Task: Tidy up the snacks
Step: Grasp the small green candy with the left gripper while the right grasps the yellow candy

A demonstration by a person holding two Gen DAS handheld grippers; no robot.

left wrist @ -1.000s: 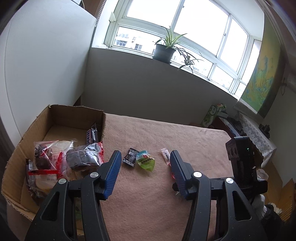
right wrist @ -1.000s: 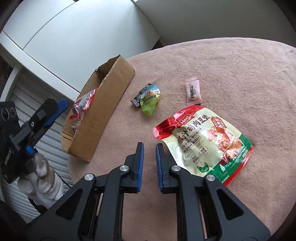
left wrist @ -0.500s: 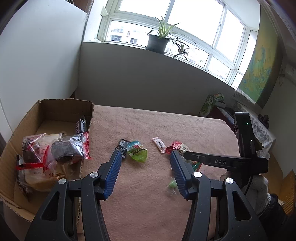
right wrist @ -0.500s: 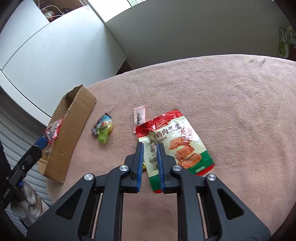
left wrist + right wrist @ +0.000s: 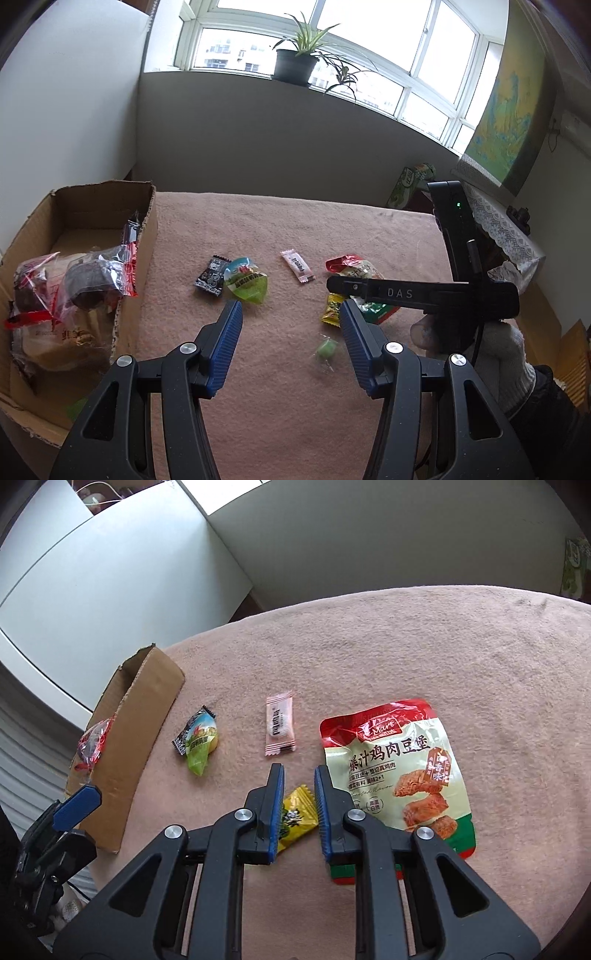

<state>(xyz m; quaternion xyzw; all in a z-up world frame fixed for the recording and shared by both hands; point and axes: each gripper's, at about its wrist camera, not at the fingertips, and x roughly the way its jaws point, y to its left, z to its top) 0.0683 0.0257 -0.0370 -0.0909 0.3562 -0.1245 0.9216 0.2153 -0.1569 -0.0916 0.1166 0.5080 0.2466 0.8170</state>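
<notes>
Table [image 5: 280,229] under pinkish-brown felt cloth. Grey wall [image 5: 277,140] at far side, below a wide bay window [image 5: 369,48] with white frames; flat daylight. Potted spider plant [image 5: 295,62] on the sill. White panel [image 5: 66,110] far left. Map-like hanging [image 5: 509,110] on the right wall; lace-covered furniture [image 5: 506,232] beneath.

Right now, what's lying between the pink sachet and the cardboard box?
The green jelly cup overlapping a black candy wrapper, seen in both views between the pink sachet and cardboard box.
</notes>
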